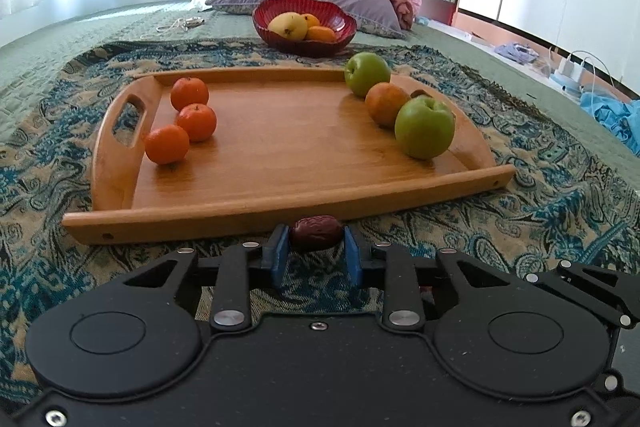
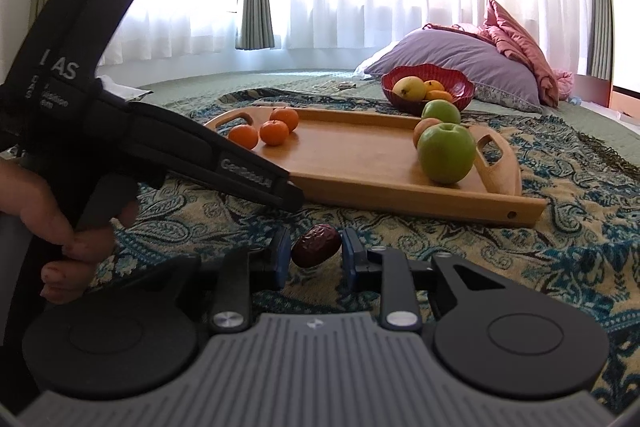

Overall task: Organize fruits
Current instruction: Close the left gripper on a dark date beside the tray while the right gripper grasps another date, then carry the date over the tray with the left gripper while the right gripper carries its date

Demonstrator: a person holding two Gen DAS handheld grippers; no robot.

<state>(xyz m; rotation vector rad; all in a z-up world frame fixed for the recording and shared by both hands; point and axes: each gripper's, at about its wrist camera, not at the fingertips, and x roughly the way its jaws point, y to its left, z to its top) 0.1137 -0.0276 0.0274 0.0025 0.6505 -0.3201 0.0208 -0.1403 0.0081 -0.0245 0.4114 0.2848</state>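
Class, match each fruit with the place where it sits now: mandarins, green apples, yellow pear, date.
Fruits:
1 mandarins
2 green apples
3 yellow pear
4 date

Places:
A in the red bowl
B held in the left gripper
C right end of the wooden tray
D left end of the tray

Pairs: 1-D, 2-C, 3-A, 4-B

- The left gripper (image 1: 316,243) is held low and level, its blue fingers (image 1: 280,251) pinching a date (image 1: 317,238).
- The right gripper (image 2: 316,251) is also low, its fingers (image 2: 282,254) clamping a second date (image 2: 316,245).
- A bare hand (image 2: 76,223) grips the left gripper's handle.
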